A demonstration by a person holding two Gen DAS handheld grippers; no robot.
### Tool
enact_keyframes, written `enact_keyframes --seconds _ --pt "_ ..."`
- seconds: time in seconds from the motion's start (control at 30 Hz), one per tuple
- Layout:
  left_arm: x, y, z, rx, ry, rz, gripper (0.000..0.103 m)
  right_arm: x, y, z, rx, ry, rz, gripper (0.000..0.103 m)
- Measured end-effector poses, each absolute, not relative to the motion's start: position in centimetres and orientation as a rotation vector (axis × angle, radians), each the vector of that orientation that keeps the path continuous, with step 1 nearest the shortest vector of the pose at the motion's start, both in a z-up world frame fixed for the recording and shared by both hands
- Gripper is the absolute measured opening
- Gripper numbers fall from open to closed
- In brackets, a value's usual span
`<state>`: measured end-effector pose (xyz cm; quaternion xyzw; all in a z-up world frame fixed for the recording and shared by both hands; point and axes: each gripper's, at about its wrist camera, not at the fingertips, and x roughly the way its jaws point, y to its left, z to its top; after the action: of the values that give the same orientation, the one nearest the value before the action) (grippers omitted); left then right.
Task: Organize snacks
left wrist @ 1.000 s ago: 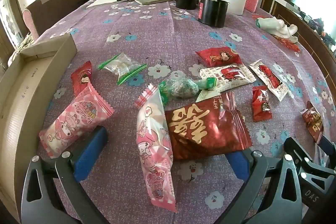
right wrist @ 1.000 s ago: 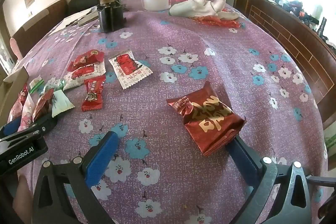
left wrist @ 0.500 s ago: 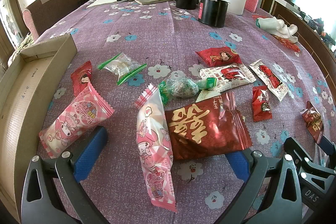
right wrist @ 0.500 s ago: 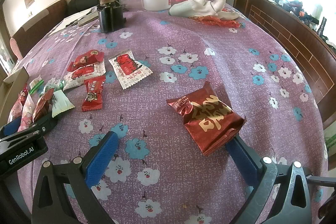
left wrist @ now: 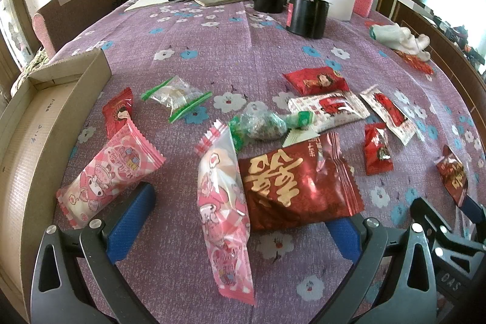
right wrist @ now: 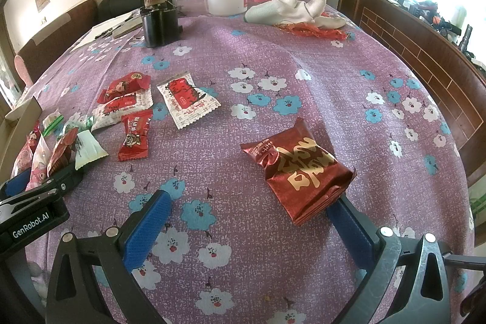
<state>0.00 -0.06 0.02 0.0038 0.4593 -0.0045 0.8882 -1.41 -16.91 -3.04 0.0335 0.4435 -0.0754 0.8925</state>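
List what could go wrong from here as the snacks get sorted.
The left gripper is open around two overlapping packets, the pink packet and the big red packet; closing may grab both or pinch only an edge. The right gripper has a red foil packet against one of its fingers, so it could get pushed, not grasped.

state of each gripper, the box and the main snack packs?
left gripper: open, straddling two packs
right gripper: open, red pack at its right finger
cardboard box: open, no snacks visible inside
big red pack: flat, sealed
pink pack: sealed, overlapping big red pack
small red pack: sealed, lying apart from the rest
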Motion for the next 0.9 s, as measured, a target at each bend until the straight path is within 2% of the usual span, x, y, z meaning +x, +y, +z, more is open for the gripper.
enact_keyframes --seconds 0.33,0.43,0.9 --pt "-2.7 -0.4 0.3 0.077 1.037 -0.164 0.103 -1.9 -17.2 -3.1 0.060 0.934 -0.108 0.103" --pt "-4.5 1.1 1.3 0.009 1.049 -0.270 0.103 -1.7 -17.2 -3.0 0.058 0.937 -0.116 0.103" --pt "-10.3 13.3 10.1 -0.115 0.822 -0.288 0.103 -2.2 -16.9 -3.0 0.072 0.968 -0.137 0.103"
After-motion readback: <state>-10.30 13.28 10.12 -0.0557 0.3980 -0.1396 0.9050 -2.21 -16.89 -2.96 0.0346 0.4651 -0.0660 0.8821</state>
